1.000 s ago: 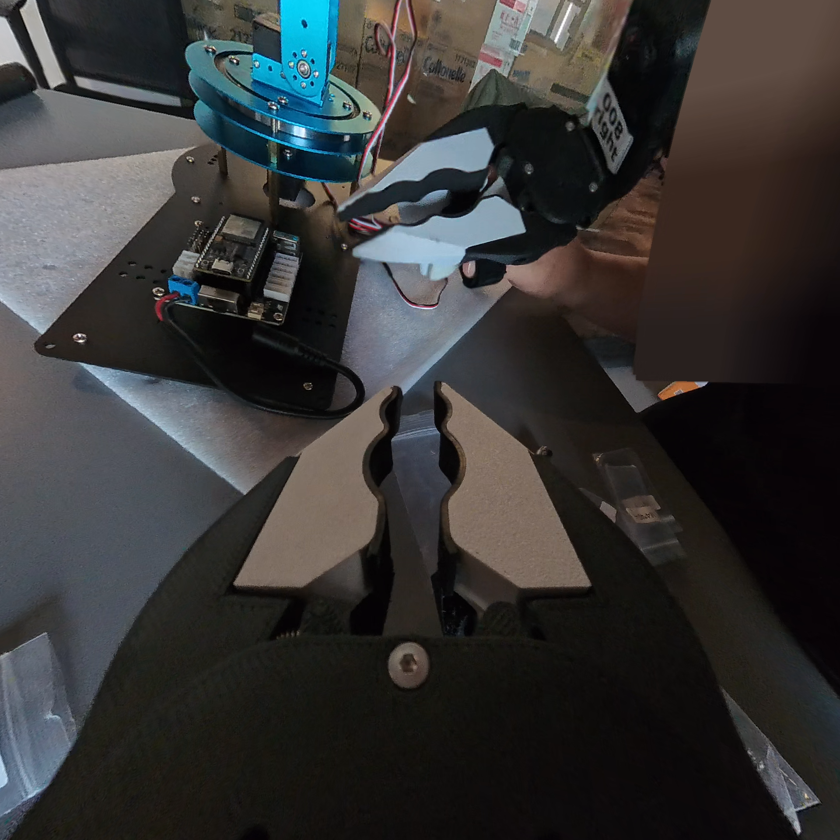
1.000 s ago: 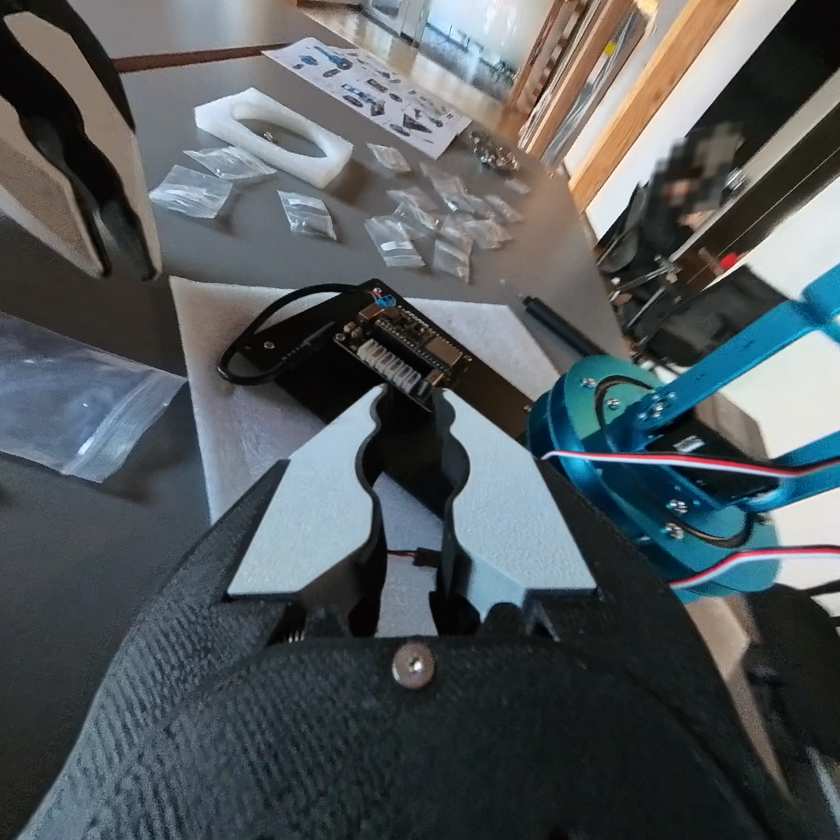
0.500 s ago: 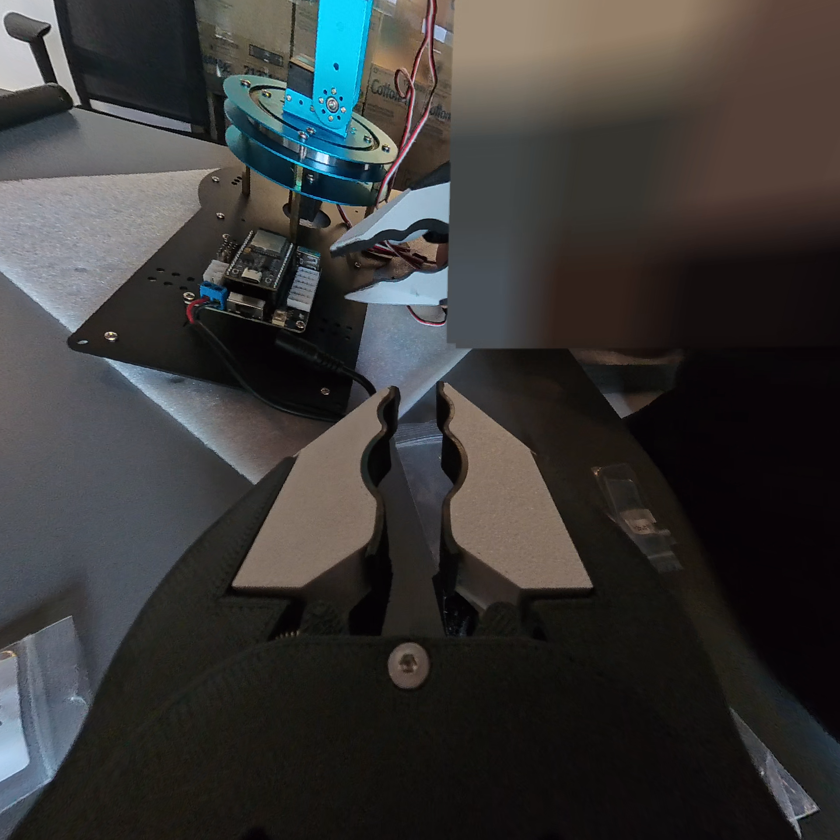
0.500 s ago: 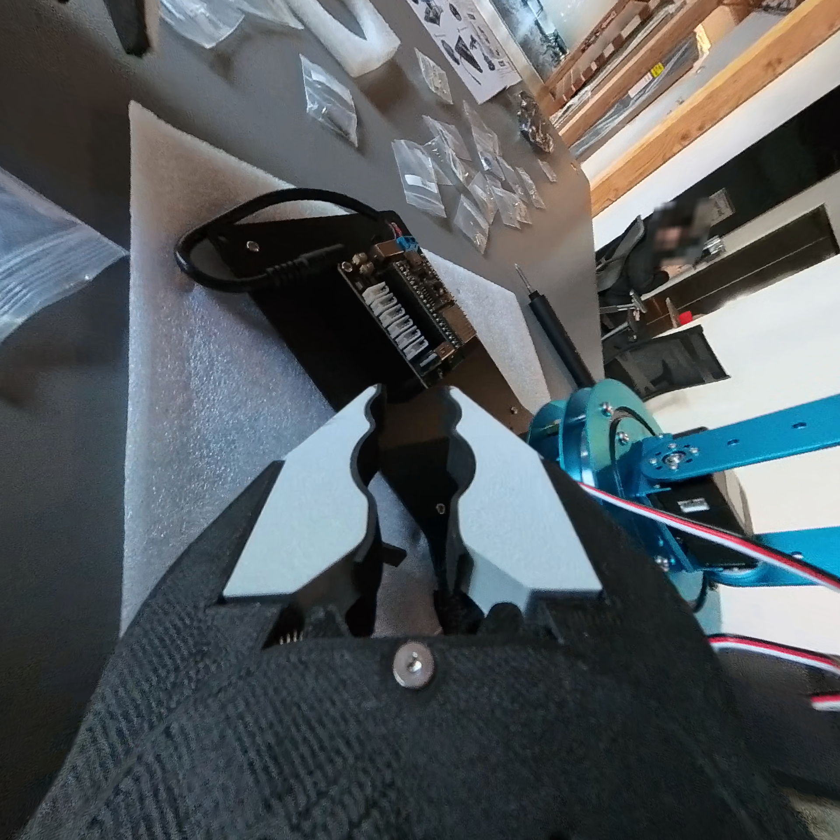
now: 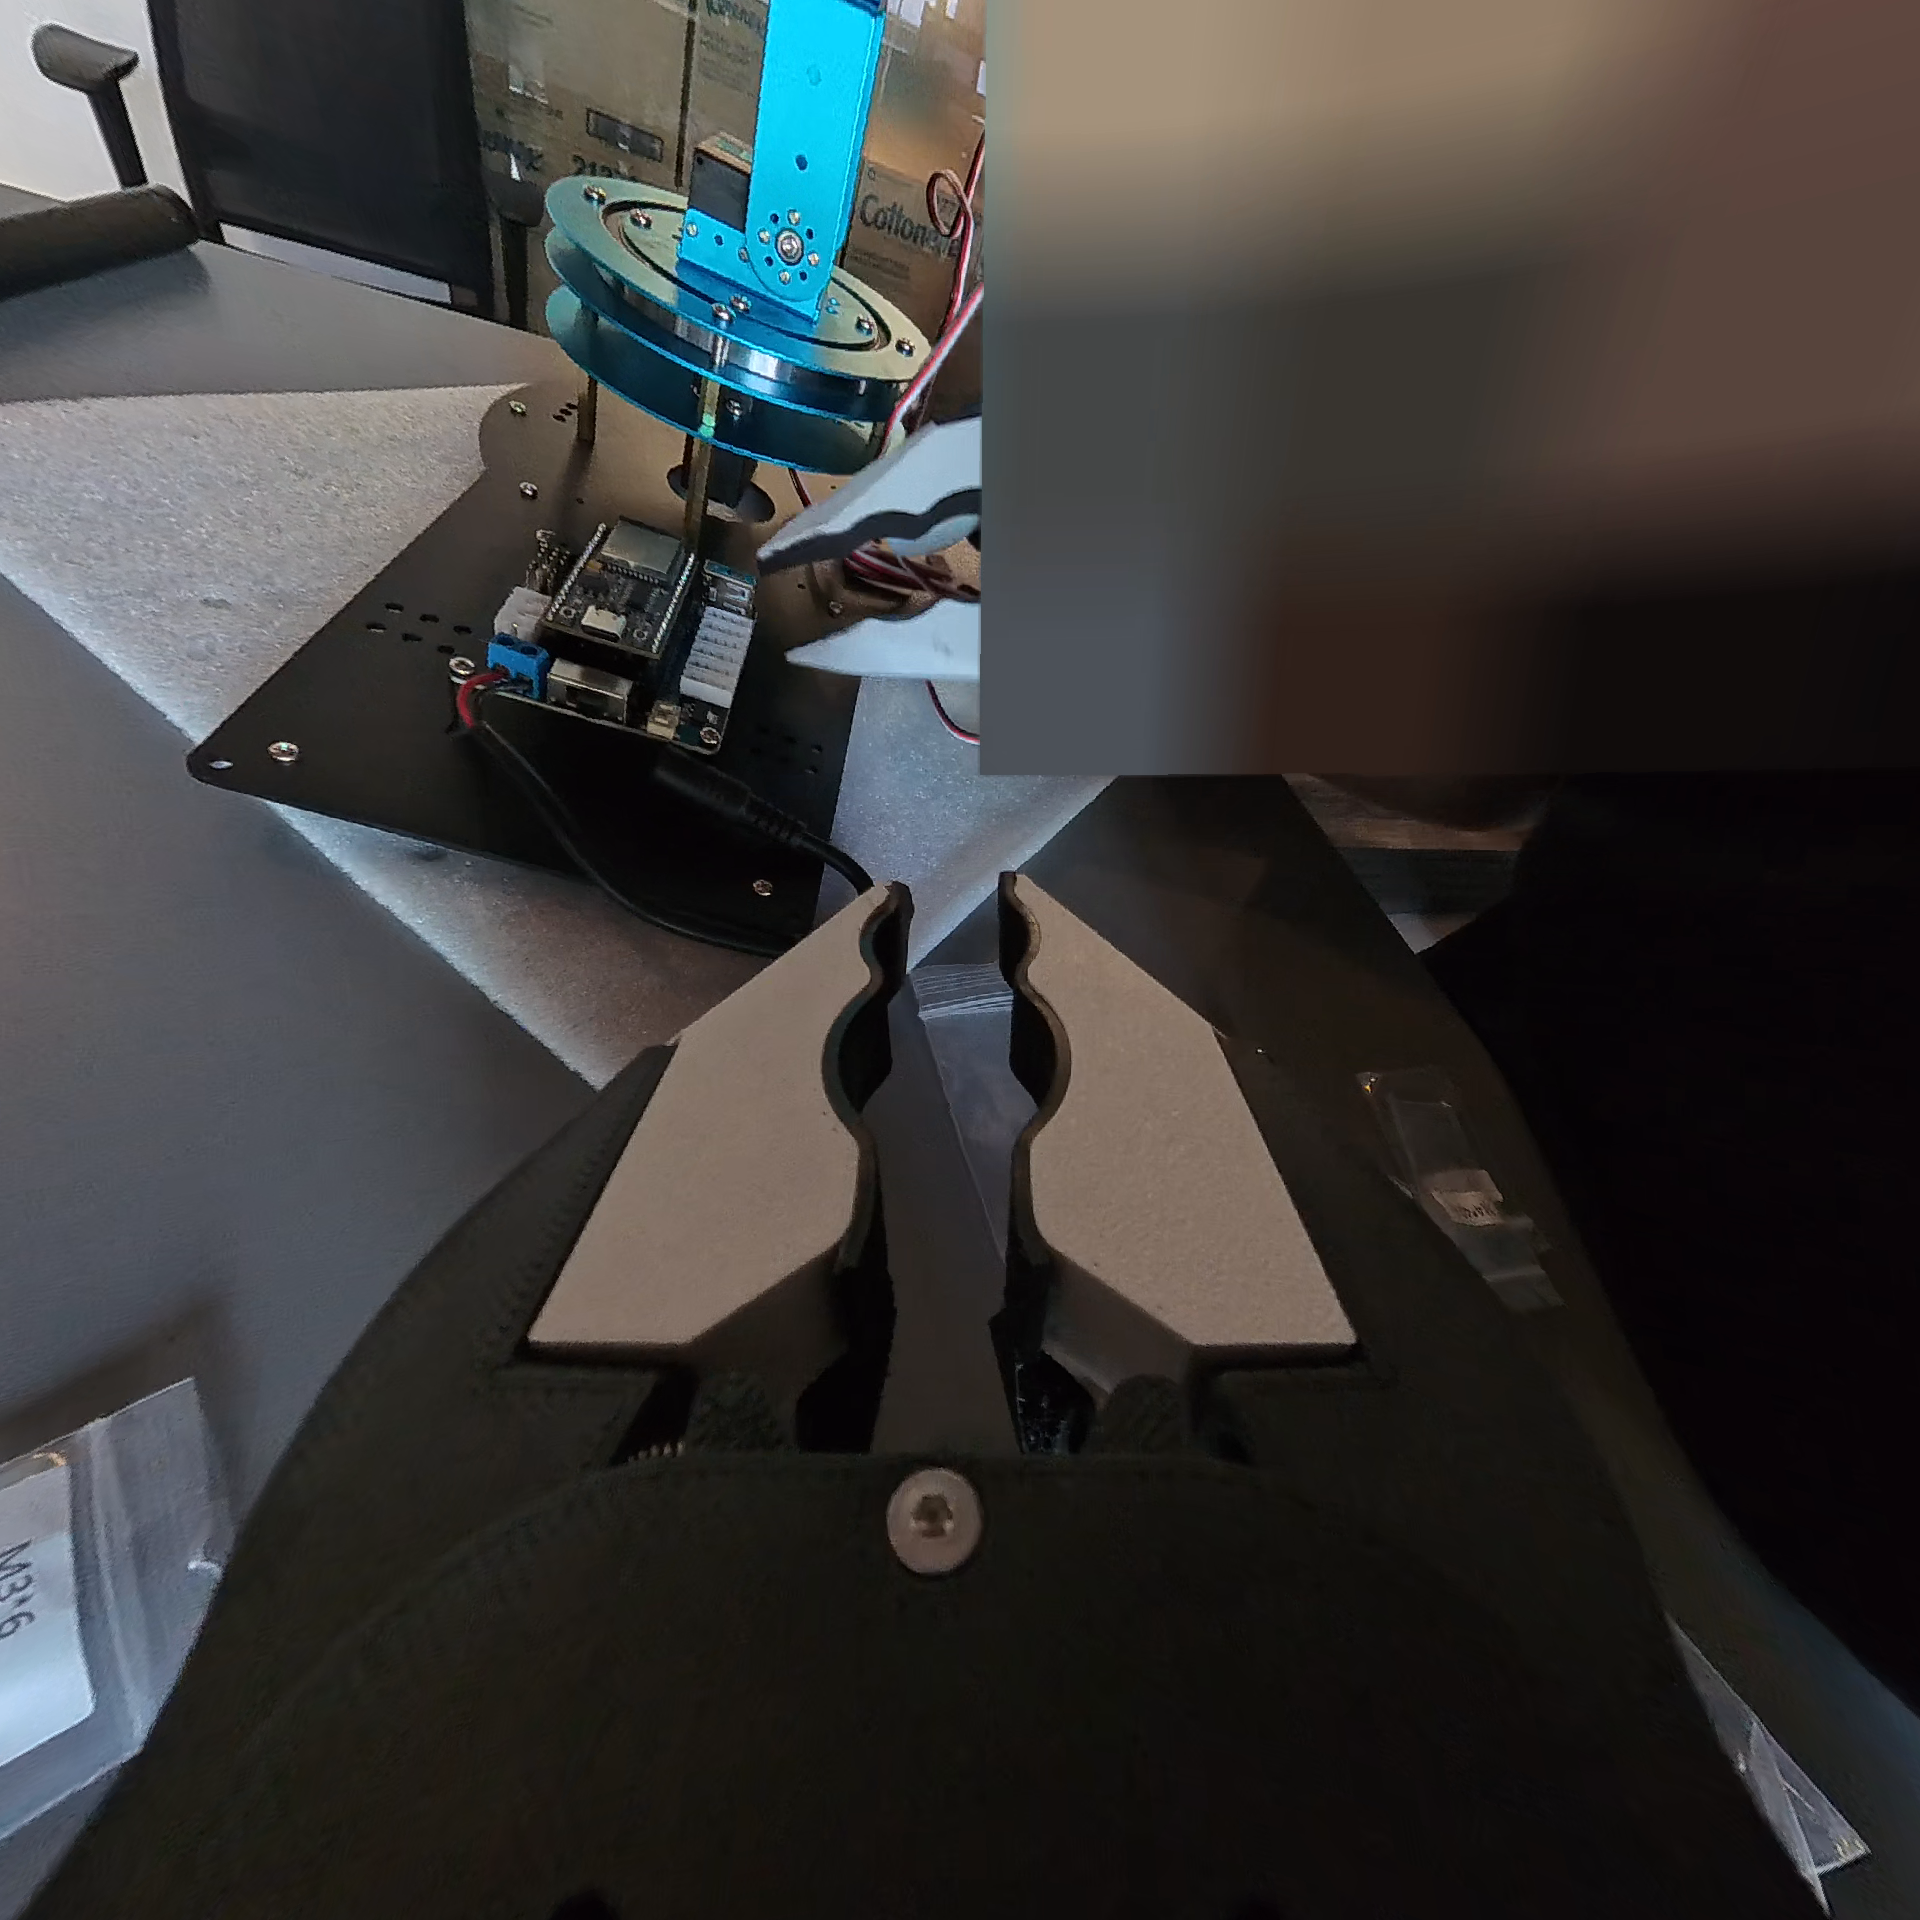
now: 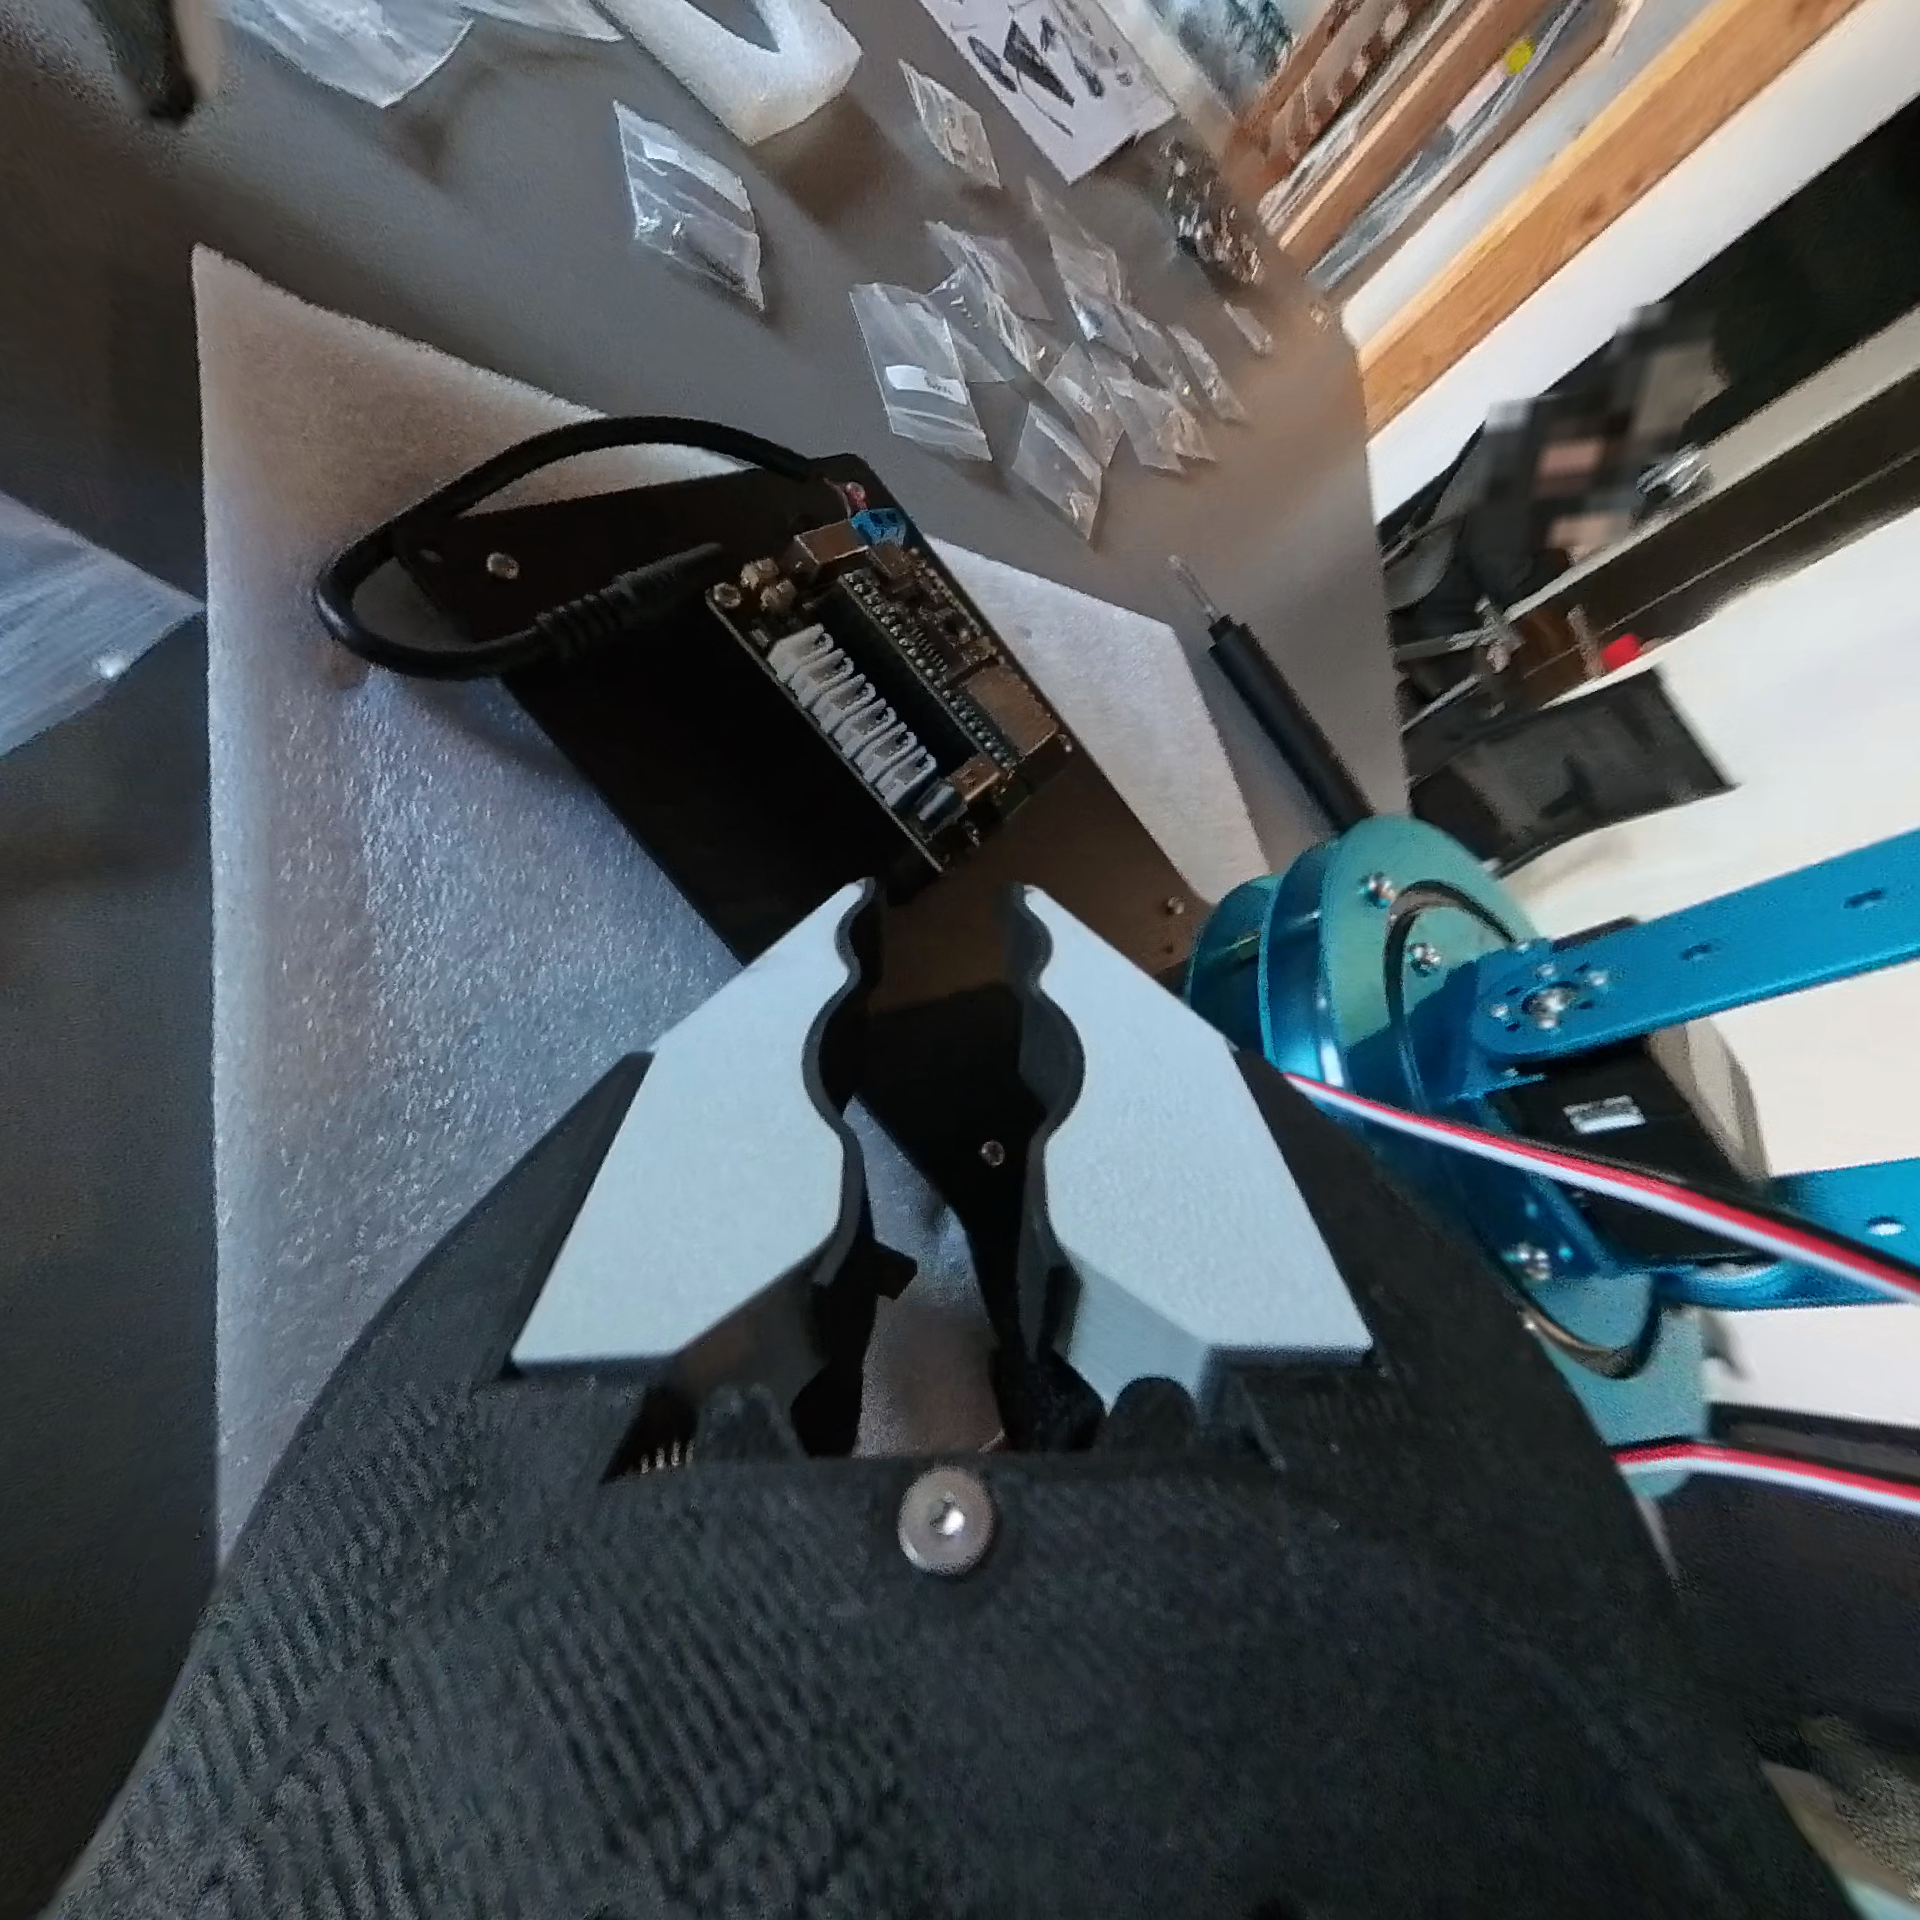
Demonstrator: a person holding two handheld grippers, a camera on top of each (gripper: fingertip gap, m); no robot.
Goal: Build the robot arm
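My left gripper [image 5: 951, 902] is open with a narrow gap and empty, low over a clear plastic bag [image 5: 966, 1000] on the dark table. Ahead lies a black base plate [image 5: 343, 717] with a circuit board [image 5: 623, 623] and a blue turntable [image 5: 727, 322] carrying a blue bracket [image 5: 805, 145]. My right gripper [image 6: 943, 899] is open over the black plate [image 6: 665, 769], its tips just short of the circuit board [image 6: 894, 686]. The blue turntable [image 6: 1340, 956] is at its right. The right gripper's fingertips [image 5: 883, 499] show beside the board, under the turntable.
A white foam sheet [image 6: 416, 935] lies under the plate. A black cable [image 6: 436, 623] loops off the plate's corner. Red, white and black servo wires [image 6: 1558, 1174] hang from the blue arm. A screwdriver [image 6: 1278, 717] and several small bags [image 6: 935, 364] lie beyond. Another bag [image 5: 62, 1621] sits near left. One gripper's finger ends stand about 15 cm off the other's.
My right gripper has tilted and moved in toward the circuit board, down beside the turntable. My left gripper has drawn back a little from the plate. Both stay open.
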